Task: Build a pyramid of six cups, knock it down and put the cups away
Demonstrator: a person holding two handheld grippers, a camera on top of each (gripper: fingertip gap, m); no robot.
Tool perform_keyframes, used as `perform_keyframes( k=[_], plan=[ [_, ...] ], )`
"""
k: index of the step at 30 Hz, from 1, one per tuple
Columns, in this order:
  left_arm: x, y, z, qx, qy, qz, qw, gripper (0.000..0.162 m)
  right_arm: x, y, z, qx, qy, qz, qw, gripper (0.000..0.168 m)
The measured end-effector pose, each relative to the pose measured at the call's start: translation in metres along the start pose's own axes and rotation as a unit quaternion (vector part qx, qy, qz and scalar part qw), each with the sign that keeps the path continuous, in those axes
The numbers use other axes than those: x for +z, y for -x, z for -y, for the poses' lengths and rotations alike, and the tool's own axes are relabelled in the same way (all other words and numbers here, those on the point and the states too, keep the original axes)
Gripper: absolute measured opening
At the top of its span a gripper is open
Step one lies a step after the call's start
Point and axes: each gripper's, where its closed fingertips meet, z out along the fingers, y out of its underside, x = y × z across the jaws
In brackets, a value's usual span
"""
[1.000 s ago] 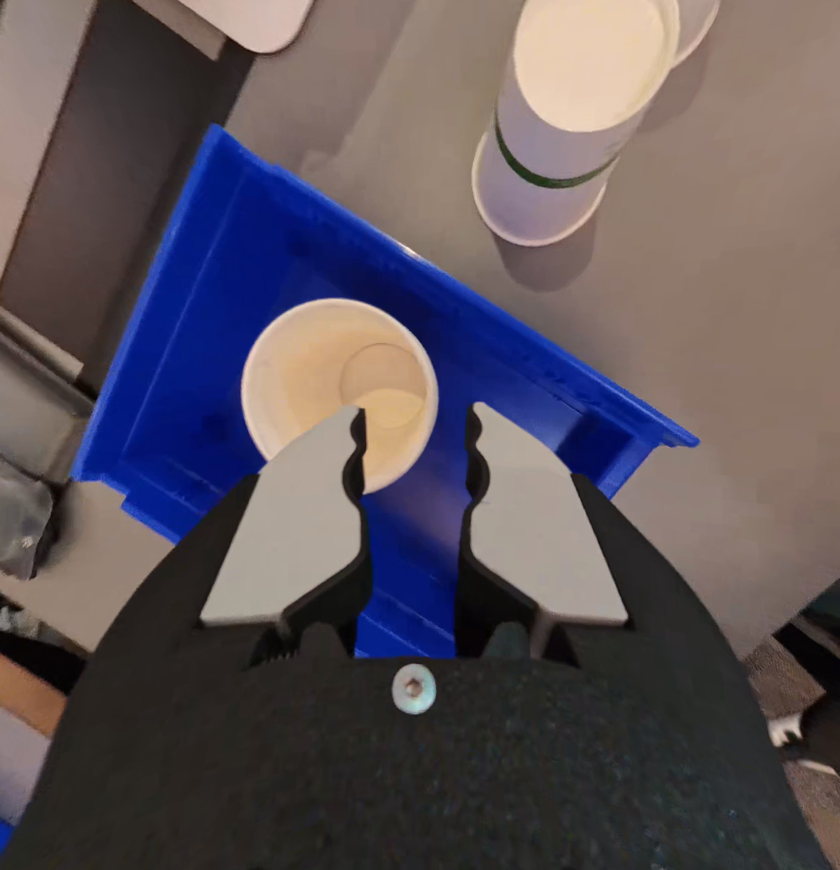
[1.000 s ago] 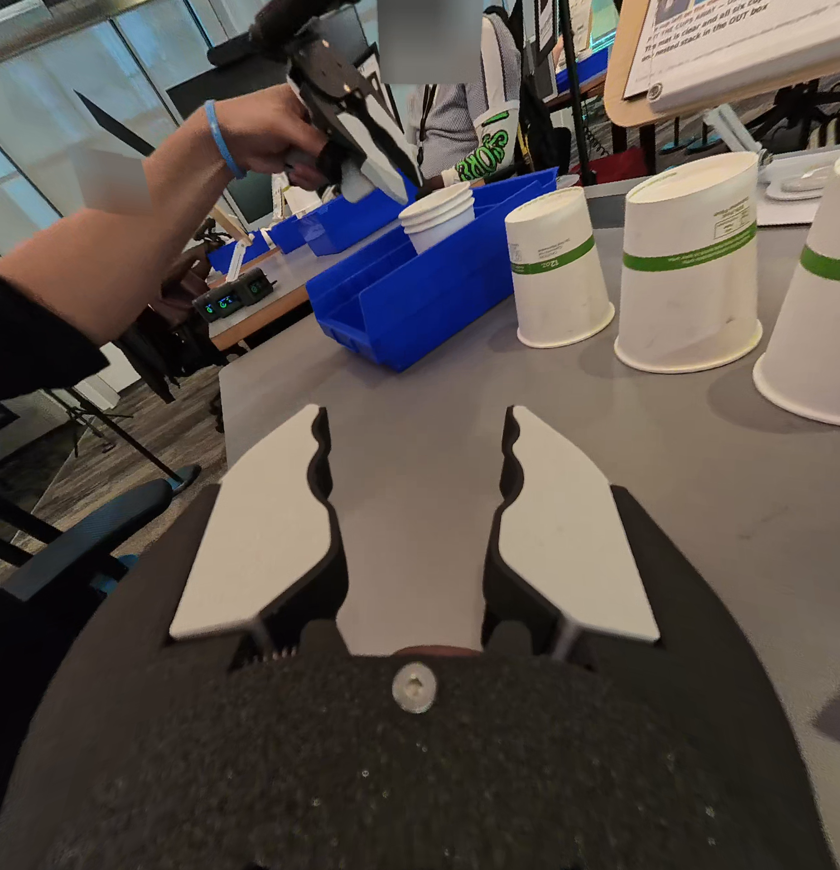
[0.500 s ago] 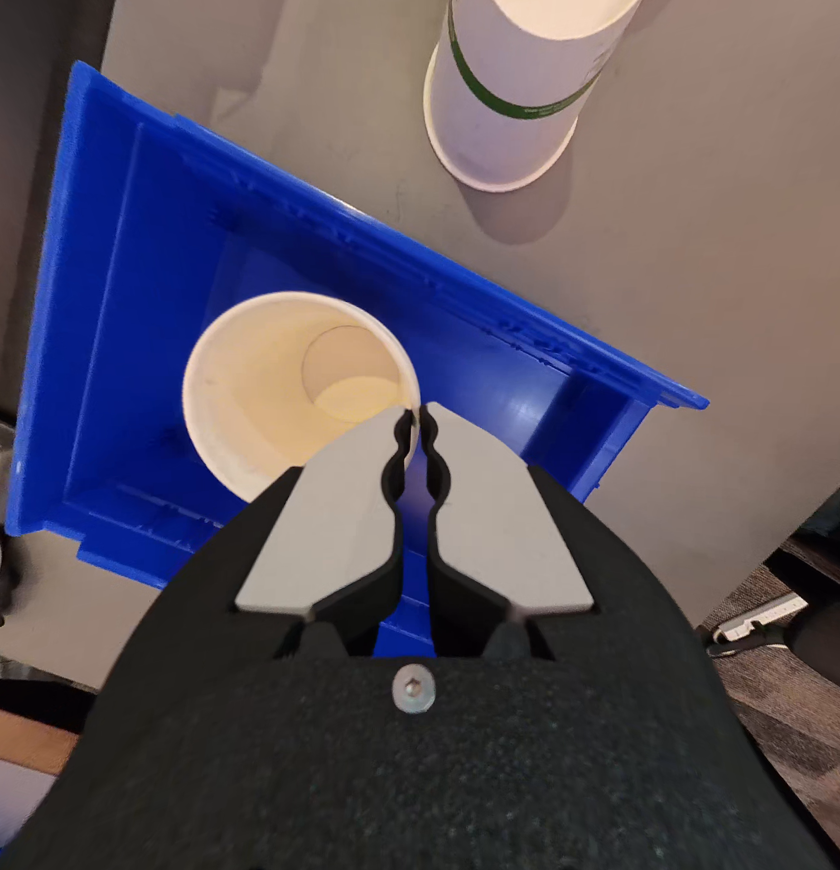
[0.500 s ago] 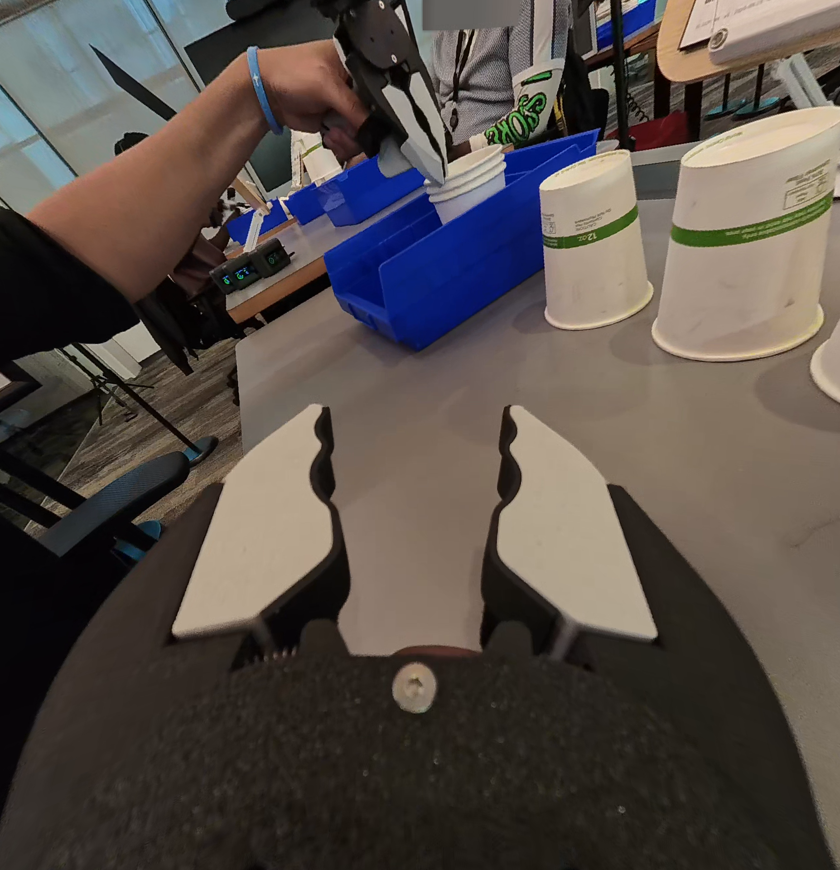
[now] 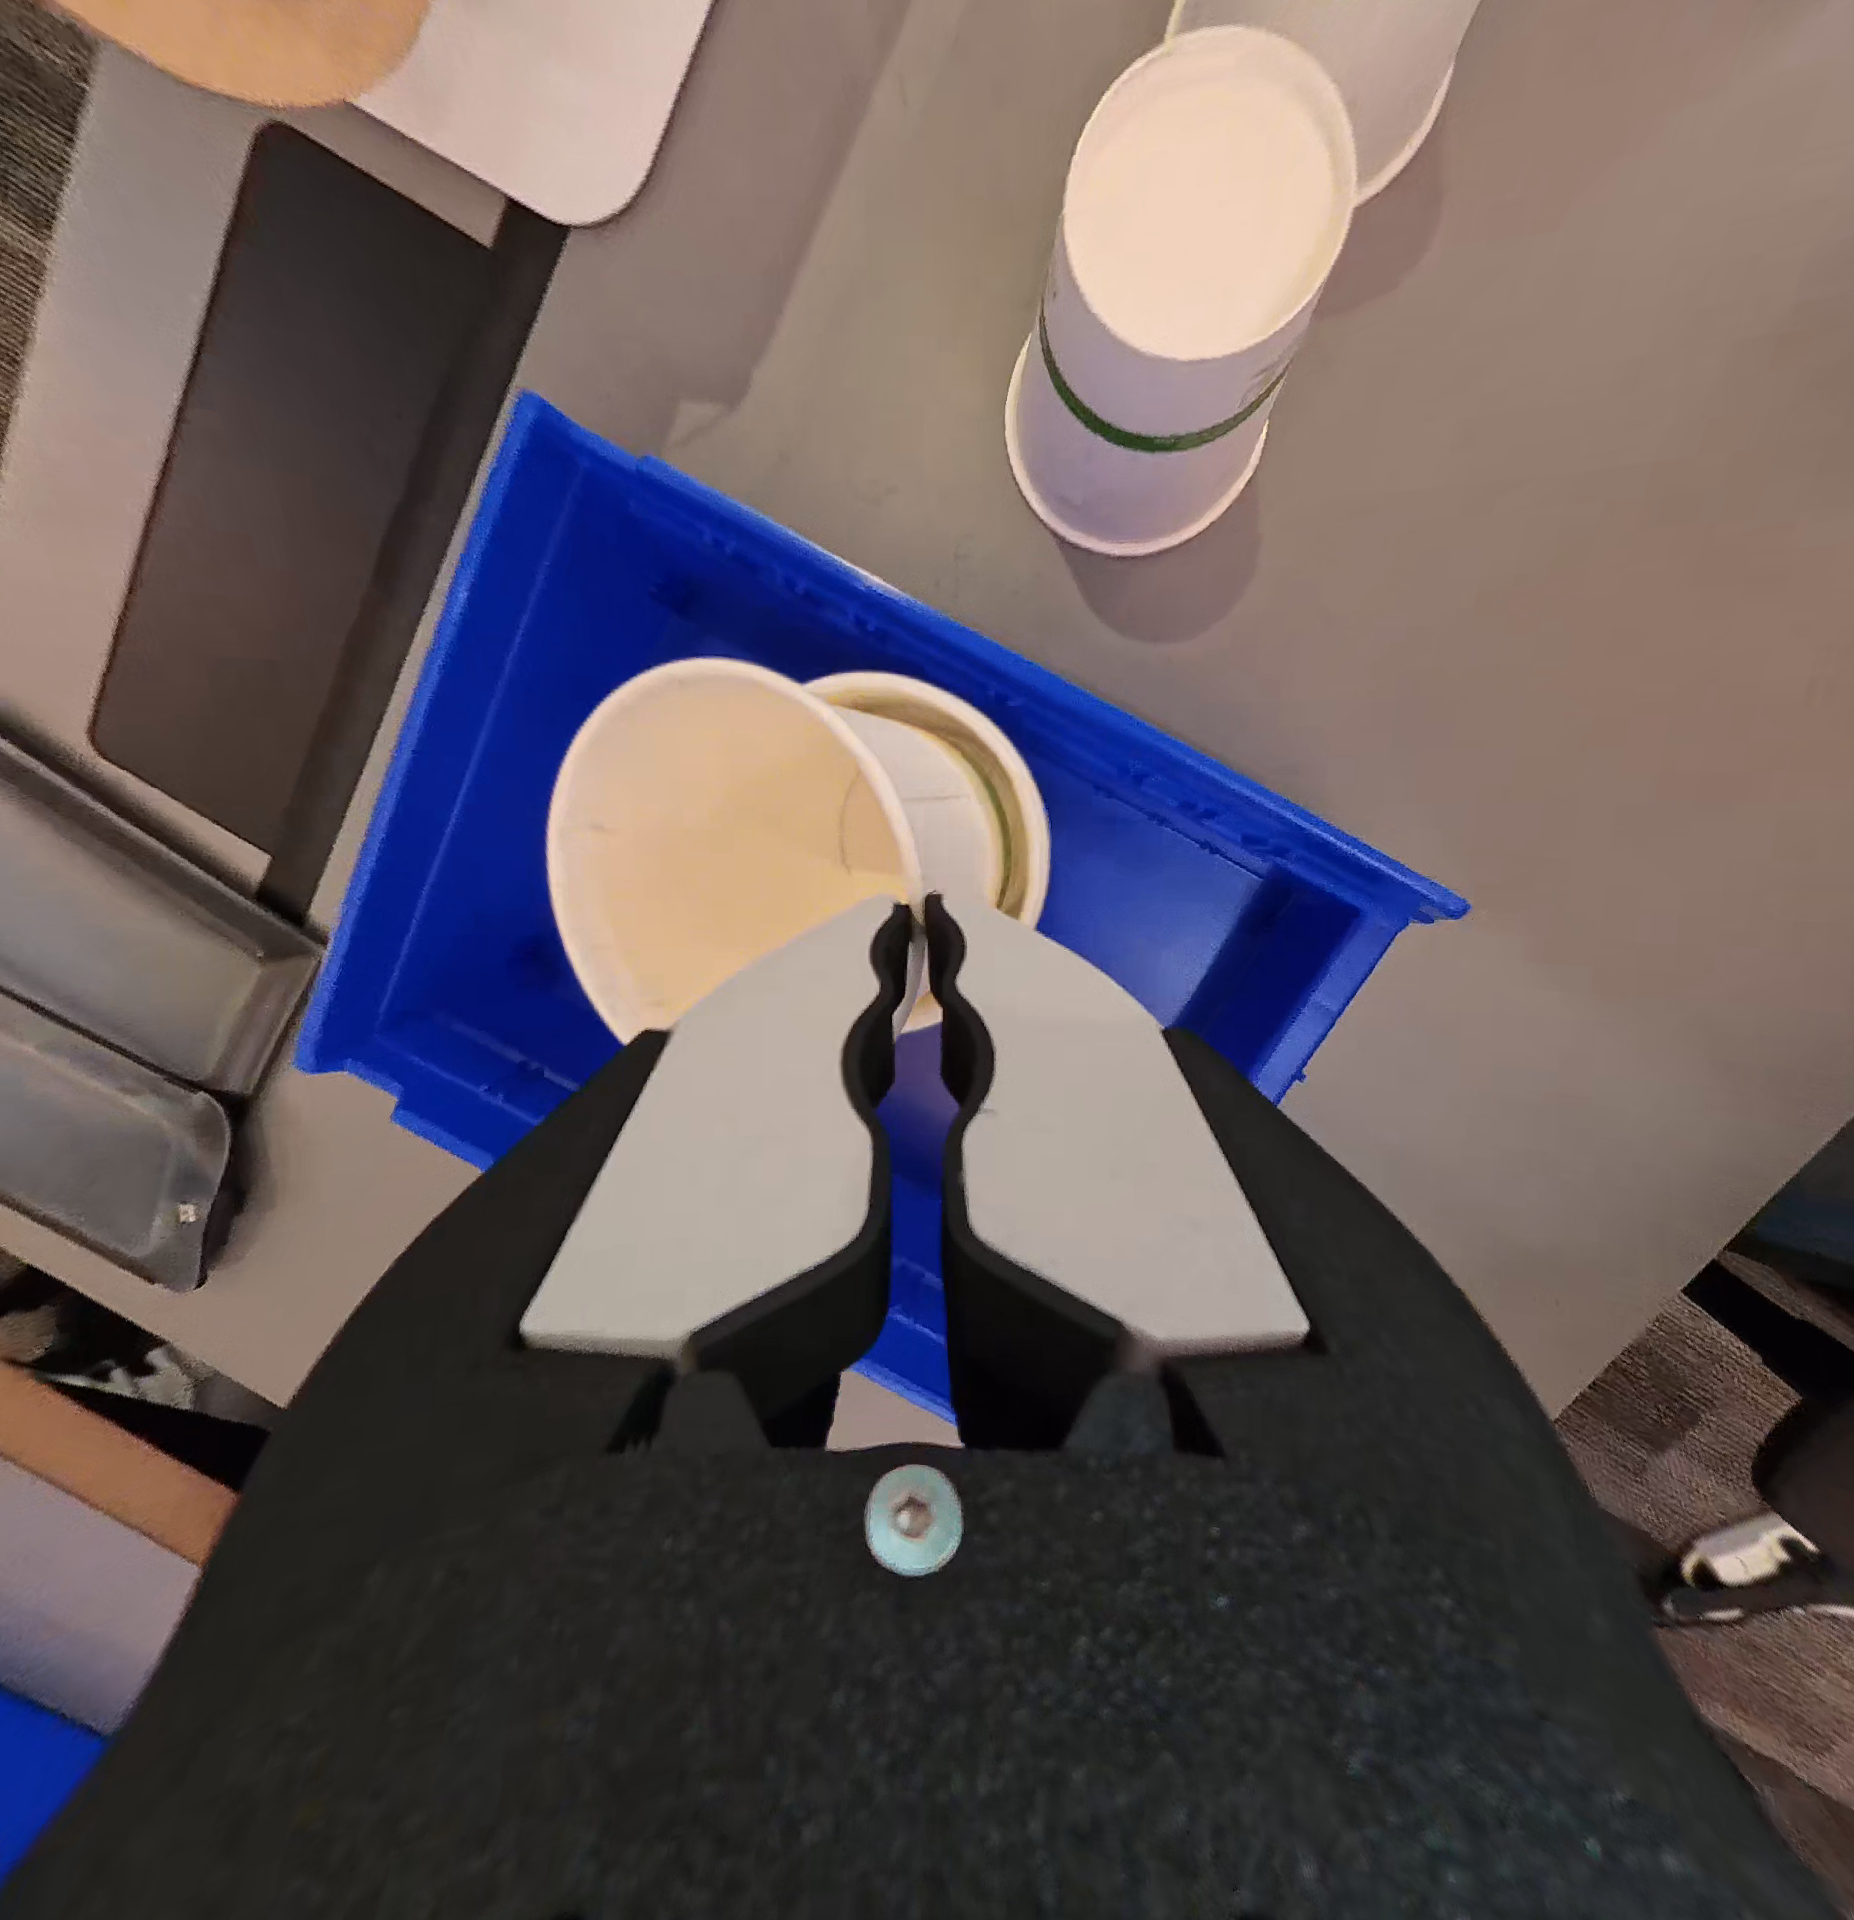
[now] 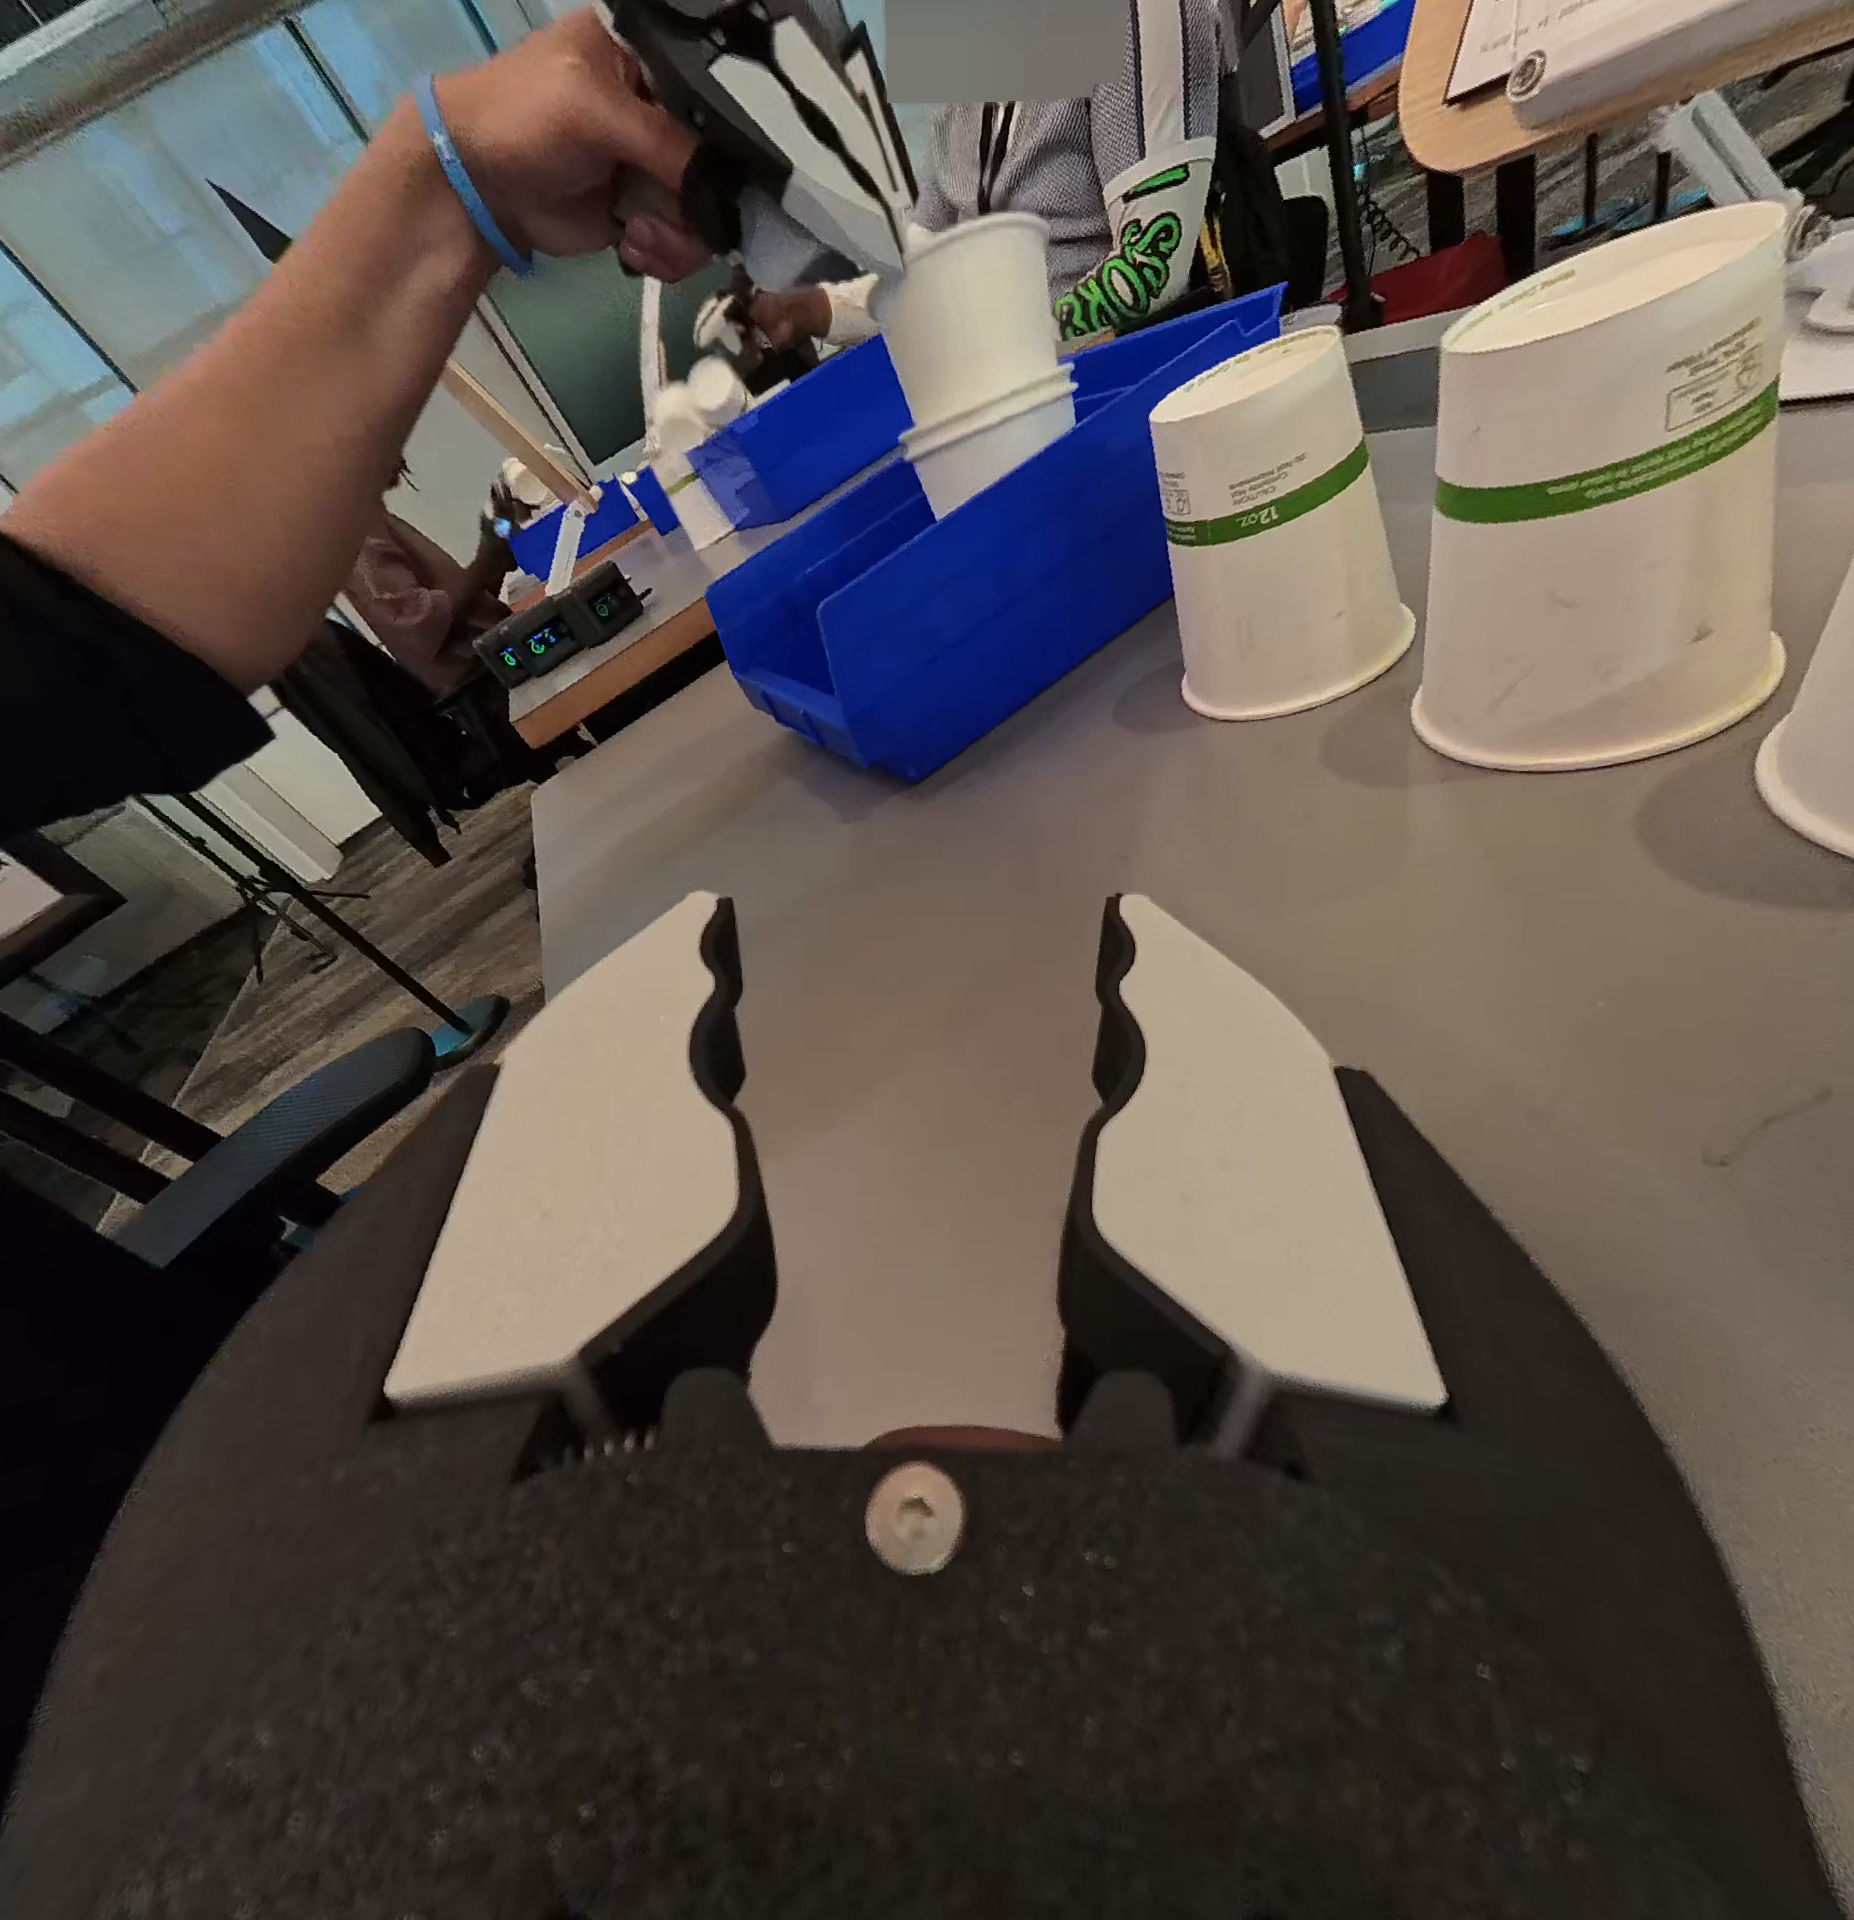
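Observation:
My left gripper (image 5: 918, 914) is shut on the rim of a white paper cup (image 5: 715, 831) and holds it tilted, partly lifted out of the stack of cups (image 5: 996, 821) in the blue bin (image 5: 1193, 821). The right wrist view shows that cup (image 6: 964, 301) raised above the stack (image 6: 996, 447), with the left gripper (image 6: 881, 249) above it. My right gripper (image 6: 918, 956) is open and empty, low over the grey table (image 6: 1318, 987). Upside-down cups with green bands stand on the table: one (image 6: 1276, 540) near the bin, a second (image 6: 1598, 488) to its right, a third (image 6: 1837, 748) at the frame's edge.
The nearest upside-down cup (image 5: 1162, 364) stands just beyond the bin in the left wrist view, another (image 5: 1411, 94) behind it. The table's left edge (image 6: 538, 831) drops to a floor with a chair (image 6: 279, 1132). Other blue bins and a person are behind.
My left gripper closed on the top cup's rim and lifted it, tilting it out of the stack. The right gripper stayed open and shifted only slightly.

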Motion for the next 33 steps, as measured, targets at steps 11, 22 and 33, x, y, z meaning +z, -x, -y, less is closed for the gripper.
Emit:
perform_keyframes(
  k=[11,22,33],
  plan=[
    [-0.099,-0.006,0.039,-0.046,-0.185,0.072,0.979,0.003,0.002,0.001,-0.002,0.004,0.002,0.003,1.000,0.065],
    [-0.109,-0.092,0.092,-0.123,-0.331,-0.054,0.934,0.002,0.007,-0.006,0.015,0.026,-0.043,0.008,0.999,0.072],
    [-0.088,-0.191,0.185,-0.090,-0.373,-0.147,0.912,0.002,0.040,0.002,0.101,0.207,-0.255,0.177,0.928,0.099]
  ],
)
